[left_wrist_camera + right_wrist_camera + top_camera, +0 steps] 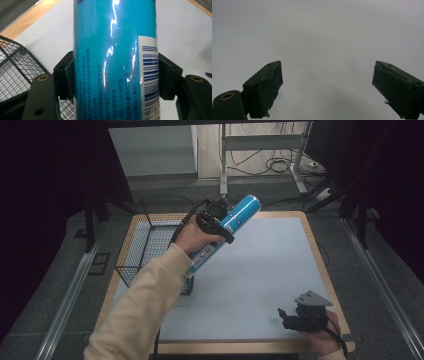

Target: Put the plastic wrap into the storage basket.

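Observation:
A blue spray can (239, 215) with a white label hangs tilted above the table's back left, between the wire basket (150, 240) and the white mat (260, 270). My left gripper (216, 218) is shut on its body. In the left gripper view the can (112, 57) runs up between both black pads (66, 77), its barcode facing right. Near the front right corner my right gripper (286, 317) rests low over the mat. Its jaws stand wide apart in the right gripper view, the gripper (327, 87) holding nothing.
The black wire basket stands on the table's left side, just left of the can, seen also as basket (17, 70). The wooden table edge (320, 265) frames the mat. Beyond the table are desk legs and cables on the floor (280, 165).

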Motion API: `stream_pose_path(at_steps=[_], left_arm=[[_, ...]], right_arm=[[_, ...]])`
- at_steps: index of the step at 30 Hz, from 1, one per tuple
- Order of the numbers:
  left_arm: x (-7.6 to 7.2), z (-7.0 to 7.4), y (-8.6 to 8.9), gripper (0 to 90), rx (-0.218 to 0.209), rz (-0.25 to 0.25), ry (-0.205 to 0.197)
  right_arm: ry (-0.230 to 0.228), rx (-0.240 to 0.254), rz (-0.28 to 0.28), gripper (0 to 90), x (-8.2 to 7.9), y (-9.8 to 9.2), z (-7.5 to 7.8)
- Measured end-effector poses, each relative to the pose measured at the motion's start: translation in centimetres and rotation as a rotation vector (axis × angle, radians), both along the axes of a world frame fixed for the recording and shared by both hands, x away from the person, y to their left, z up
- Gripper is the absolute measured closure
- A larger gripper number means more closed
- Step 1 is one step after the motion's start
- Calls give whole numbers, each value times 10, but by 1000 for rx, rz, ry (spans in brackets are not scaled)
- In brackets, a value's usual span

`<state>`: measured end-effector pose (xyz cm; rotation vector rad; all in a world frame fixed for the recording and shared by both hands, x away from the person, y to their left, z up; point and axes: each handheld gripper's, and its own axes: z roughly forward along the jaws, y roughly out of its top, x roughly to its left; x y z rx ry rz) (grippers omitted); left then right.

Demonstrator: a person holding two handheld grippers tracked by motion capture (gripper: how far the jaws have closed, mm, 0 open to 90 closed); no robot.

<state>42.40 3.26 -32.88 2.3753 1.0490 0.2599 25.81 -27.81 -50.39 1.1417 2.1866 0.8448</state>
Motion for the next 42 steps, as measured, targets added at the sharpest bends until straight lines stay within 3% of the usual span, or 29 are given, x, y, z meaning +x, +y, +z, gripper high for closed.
stream_pose_path(at_steps=[23, 42], left_arm=[[33, 2, 15, 315, 12, 48, -11], [50, -10, 51, 315, 43, 116, -17]], right_arm=[[6, -4, -8, 97, 2, -3, -1], [9, -9, -8, 98, 2, -2, -2]])
